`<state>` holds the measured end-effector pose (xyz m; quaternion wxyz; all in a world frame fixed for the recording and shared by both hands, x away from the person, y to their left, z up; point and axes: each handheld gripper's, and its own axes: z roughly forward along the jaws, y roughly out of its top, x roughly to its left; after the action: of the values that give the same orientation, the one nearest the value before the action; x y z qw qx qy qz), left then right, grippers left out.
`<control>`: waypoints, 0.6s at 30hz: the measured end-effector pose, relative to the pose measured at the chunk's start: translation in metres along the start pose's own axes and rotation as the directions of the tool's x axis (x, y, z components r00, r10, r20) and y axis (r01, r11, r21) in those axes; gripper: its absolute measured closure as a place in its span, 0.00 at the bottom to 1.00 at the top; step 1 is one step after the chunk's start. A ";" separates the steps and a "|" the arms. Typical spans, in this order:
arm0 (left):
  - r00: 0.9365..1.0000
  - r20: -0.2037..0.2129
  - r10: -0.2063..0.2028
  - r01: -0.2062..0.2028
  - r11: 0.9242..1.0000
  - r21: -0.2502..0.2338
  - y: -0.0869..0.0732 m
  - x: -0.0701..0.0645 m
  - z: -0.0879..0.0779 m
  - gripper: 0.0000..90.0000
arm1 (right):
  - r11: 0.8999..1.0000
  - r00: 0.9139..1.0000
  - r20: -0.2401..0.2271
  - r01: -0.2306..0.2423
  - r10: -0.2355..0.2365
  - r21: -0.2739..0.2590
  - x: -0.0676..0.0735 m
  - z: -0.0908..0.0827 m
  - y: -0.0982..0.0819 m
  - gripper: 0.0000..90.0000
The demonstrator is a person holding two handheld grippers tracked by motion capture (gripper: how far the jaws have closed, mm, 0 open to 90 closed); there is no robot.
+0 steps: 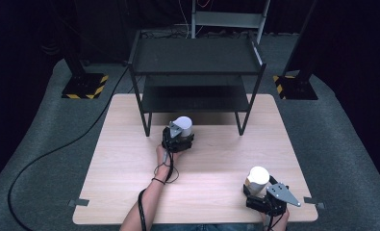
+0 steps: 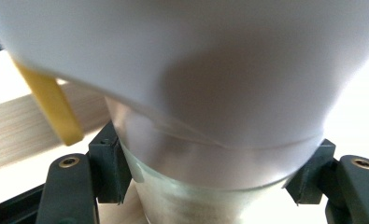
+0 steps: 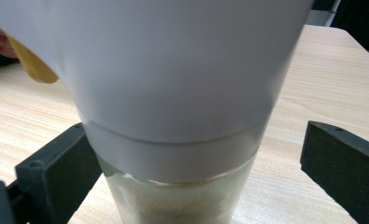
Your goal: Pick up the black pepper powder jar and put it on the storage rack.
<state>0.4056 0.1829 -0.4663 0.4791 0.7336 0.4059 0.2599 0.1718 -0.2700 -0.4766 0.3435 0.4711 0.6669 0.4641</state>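
Observation:
Two white cups with clear, frosted lower parts stand on the wooden table [image 1: 125, 187]. The left cup [image 1: 183, 125] is just in front of the black rack. My left gripper [image 1: 179, 137] is shut on it, and in the left gripper view both pads [image 2: 111, 168] press on the clear base of the cup [image 2: 210, 93]. A yellow strip [image 2: 56, 109] hangs at its side. The right cup [image 1: 258, 179] stands near the table's front right corner, between the jaws of my right gripper [image 1: 260, 193]. In the right gripper view this cup [image 3: 173, 84] sits off-centre towards the left jaw, the right jaw stands well clear, and my gripper [image 3: 201, 163] is open.
A black two-tier metal rack [image 1: 195, 57] stands at the table's far side, its legs on the tabletop. Two posts with yellow-and-black bases [image 1: 84, 86] [image 1: 296, 86] flank the table on the grey floor. A black cable [image 1: 48, 154] runs across the floor at left.

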 end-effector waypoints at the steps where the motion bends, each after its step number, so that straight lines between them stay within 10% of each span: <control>1: 1.000 -0.001 0.000 0.000 1.000 0.002 0.000 0.000 0.000 0.34 | 1.000 1.000 -0.001 -0.003 0.003 -0.001 0.000 0.000 0.000 0.00; 18: 1.000 0.002 -0.006 0.006 1.000 -0.001 0.010 -0.004 -0.019 0.34 | 1.000 1.000 -0.017 -0.005 0.004 -0.010 -0.003 -0.001 -0.002 0.00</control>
<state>0.3928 0.1864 -0.4493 0.4807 0.7326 0.4072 0.2578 0.1719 -0.2735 -0.4779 0.3391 0.4670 0.6664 0.4720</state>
